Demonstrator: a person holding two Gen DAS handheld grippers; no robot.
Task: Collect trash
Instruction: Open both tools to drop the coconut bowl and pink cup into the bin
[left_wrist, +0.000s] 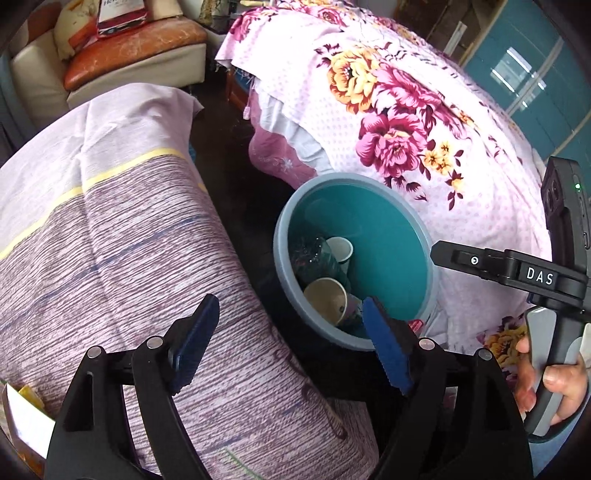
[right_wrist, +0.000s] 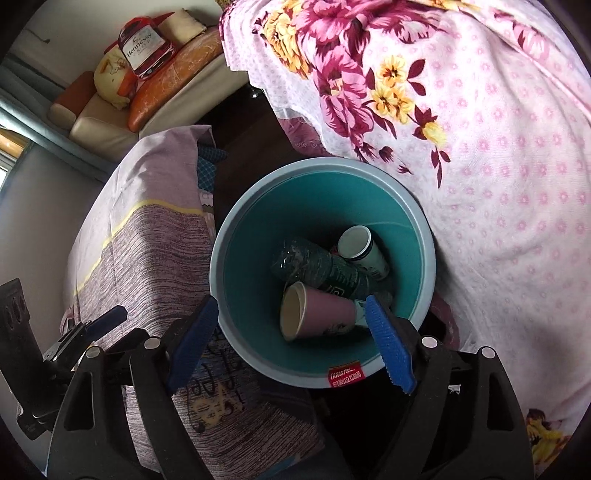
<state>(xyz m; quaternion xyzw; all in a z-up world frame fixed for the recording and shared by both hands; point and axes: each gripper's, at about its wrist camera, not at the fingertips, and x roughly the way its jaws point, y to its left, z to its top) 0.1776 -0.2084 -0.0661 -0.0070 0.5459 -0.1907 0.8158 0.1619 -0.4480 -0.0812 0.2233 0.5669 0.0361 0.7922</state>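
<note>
- A round teal plastic trash bin with a pale grey rim (right_wrist: 399, 206) stands on the dark floor (left_wrist: 236, 122), between two beds.
- In the bin lie a pink paper cup (right_wrist: 317, 312), a white paper cup (right_wrist: 360, 247) and a crushed clear plastic bottle with a dark green label (right_wrist: 314, 266). They touch each other at the bottom.
- The left gripper (left_wrist: 291, 343) is wide apart with nothing in it. It is over the edge of the striped purple bed cover with a yellow line (left_wrist: 110, 258).
- The right gripper (right_wrist: 291, 343) is wide apart too and holds nothing. It is above the bin.
- A pink bed sheet with big flowers (right_wrist: 498, 184) hangs beside the bin.
- A cream sofa with orange cushions (right_wrist: 110, 125) stands at the back of the room.
- A hand (left_wrist: 554, 384) holds the right gripper's handle.
</note>
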